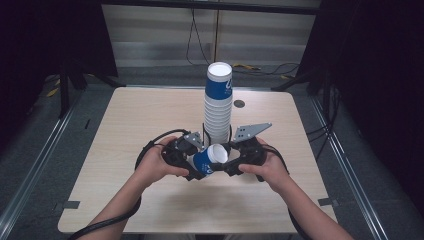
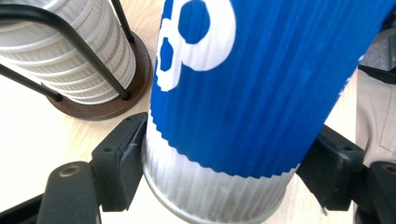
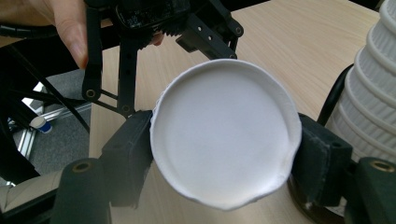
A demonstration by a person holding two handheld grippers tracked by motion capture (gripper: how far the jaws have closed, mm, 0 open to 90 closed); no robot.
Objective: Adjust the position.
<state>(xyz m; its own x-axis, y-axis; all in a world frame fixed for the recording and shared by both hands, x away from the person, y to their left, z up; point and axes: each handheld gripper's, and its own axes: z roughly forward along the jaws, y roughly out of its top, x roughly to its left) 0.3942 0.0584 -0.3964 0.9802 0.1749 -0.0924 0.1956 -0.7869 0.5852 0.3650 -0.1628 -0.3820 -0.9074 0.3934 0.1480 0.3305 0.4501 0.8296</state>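
A blue ribbed paper cup (image 1: 210, 160) with a white inside lies on its side in the air just above the table, between both grippers. My left gripper (image 1: 196, 167) is shut on its white base end (image 2: 219, 186), with both pads pressed against the wall. My right gripper (image 1: 229, 163) is shut on the cup's open rim (image 3: 224, 140), which is slightly squashed between the pads. Right behind the held cup, a tall stack of the same cups (image 1: 218, 100) stands upright in a black wire holder with a brown round base (image 2: 102, 105).
The light wooden table (image 1: 140, 120) holds a small dark disc (image 1: 239, 104) right of the stack. Cables run across the floor behind the far edge. Dark curtains stand at both sides. The person's forearms come in from the near edge.
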